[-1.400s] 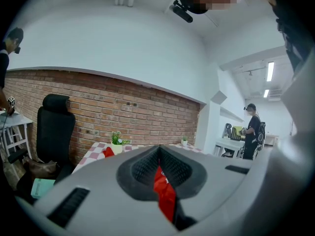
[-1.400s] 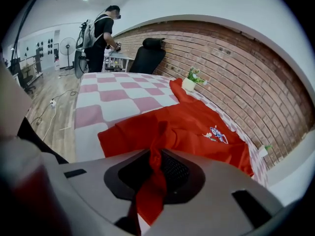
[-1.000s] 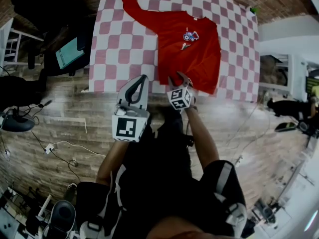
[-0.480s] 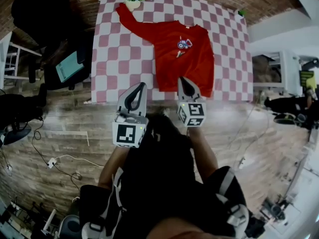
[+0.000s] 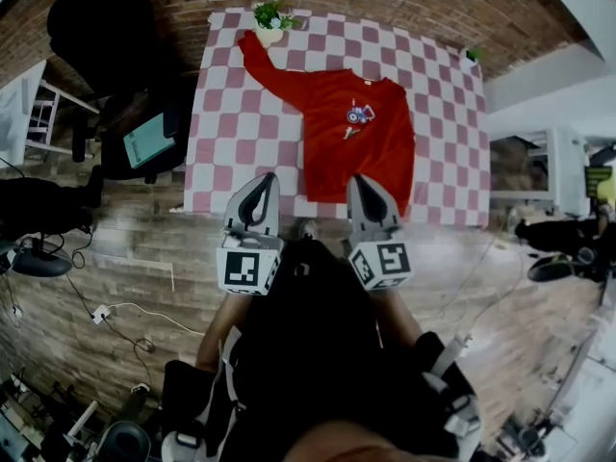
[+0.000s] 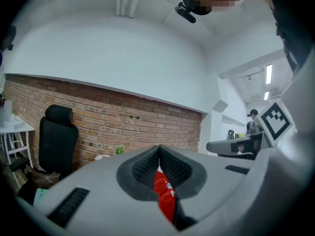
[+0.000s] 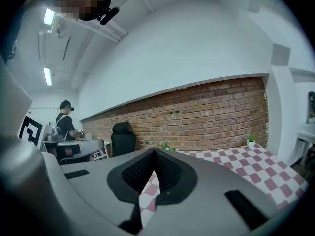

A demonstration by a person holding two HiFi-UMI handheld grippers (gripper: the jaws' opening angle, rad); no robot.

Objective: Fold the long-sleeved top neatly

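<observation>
top (image 5: 358,138) near table's front edge (image 5: 250,205)

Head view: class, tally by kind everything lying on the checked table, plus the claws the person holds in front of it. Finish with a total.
Red long-sleeved top: 1
Potted plants: 2
Claws (left claw, right claw): 2
Total: 5

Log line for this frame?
top: flat on table, one sleeve out toward plant | left gripper: shut, empty | right gripper: shut, empty | neither touching top
</observation>
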